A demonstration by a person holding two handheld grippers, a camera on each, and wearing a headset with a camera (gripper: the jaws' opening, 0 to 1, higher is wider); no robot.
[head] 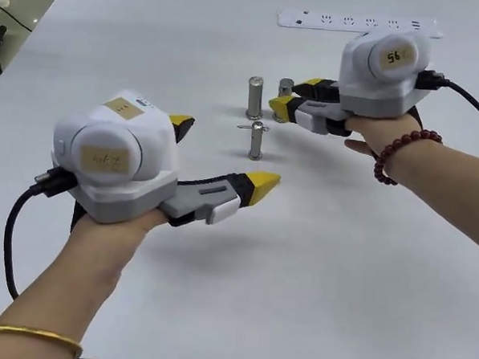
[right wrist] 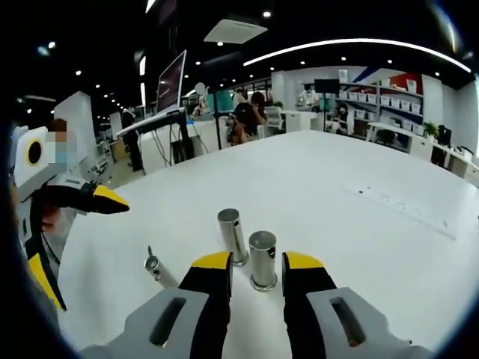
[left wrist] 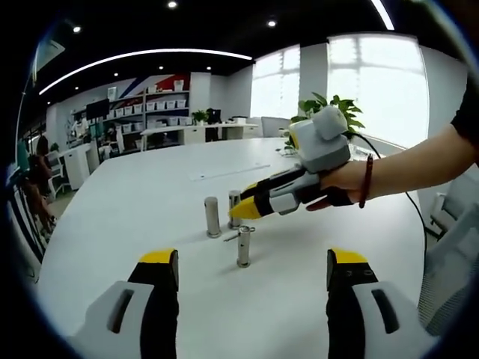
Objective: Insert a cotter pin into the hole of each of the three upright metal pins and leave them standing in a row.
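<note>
On the white table [head: 340, 257] stand 3 upright metal pins. The fitted pin [head: 257, 142], nearest the person, carries a cotter pin [head: 247, 126] through its head, lying crosswise. At its 12 o'clock stands a bare pin [head: 255, 97], and at that one's 2 o'clock the far pin [head: 285, 87], also bare as far as it shows.

The right tool [head: 296, 95] lies low at the table with its jaws on either side of the far pin. In the right gripper view a sliver of gap shows on each side, so the jaws are parted and not yet clamped. The left tool [head: 223, 152] hovers at 7 o'clock of the group, well apart from it, jaws spread wide and holding nothing.

By my reading 1 of 3 pins is done and the step in hand is taking hold of the far pin. The next move calls for a gentle squeeze low on the shaft, keeping it upright with its hole reachable, so that the left tool can bring a cotter pin. The 3 pins form a bent line, so the far pin probably needs shifting into the row.
</note>
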